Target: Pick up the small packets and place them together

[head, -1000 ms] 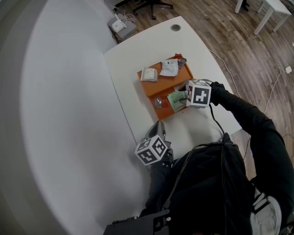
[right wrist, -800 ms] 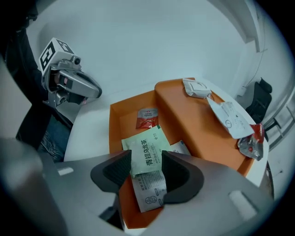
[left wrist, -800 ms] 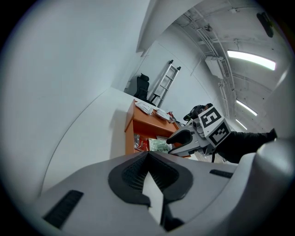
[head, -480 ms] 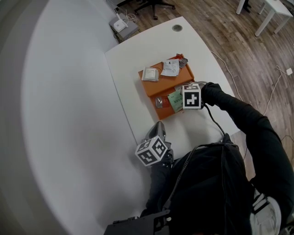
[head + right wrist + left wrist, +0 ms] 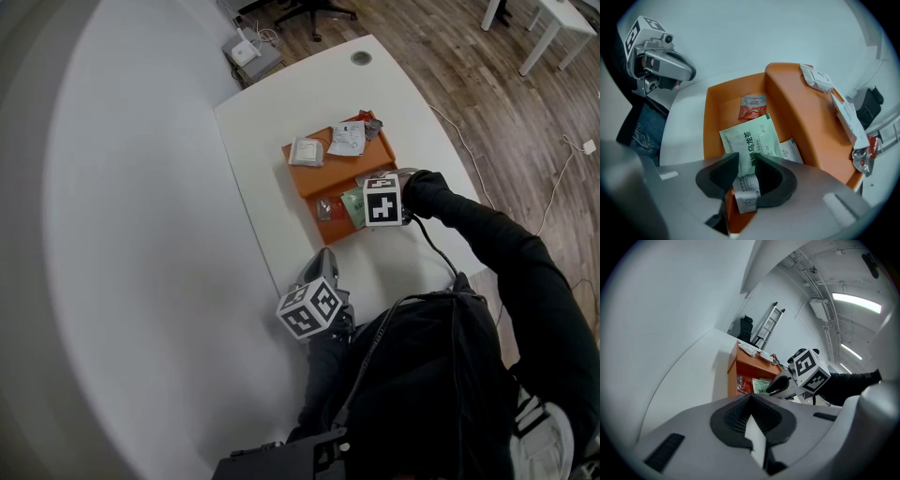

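The green packet (image 5: pixel 750 140) lies flat in the lower compartment of the orange tray (image 5: pixel 785 89), at the centre of the right gripper view. Its lower edge overlaps a white packet (image 5: pixel 746 199), and a second white packet (image 5: pixel 793 151) pokes out at its right. A small red packet (image 5: pixel 752 107) lies just above it in the same compartment. The right gripper (image 5: pixel 745 160) points steeply down over the green packet. Its jaws have just been closing but stand apart, straddling the packet's lower part without clearly pinching it. On the tray's raised shelf, at the right of that view, lie more white packets (image 5: pixel 816 78). The tray sits on a white table (image 5: pixel 309 103). The left gripper (image 5: pixel 750 398) rests well apart at the table's lower edge, its jaw tips pressed together.
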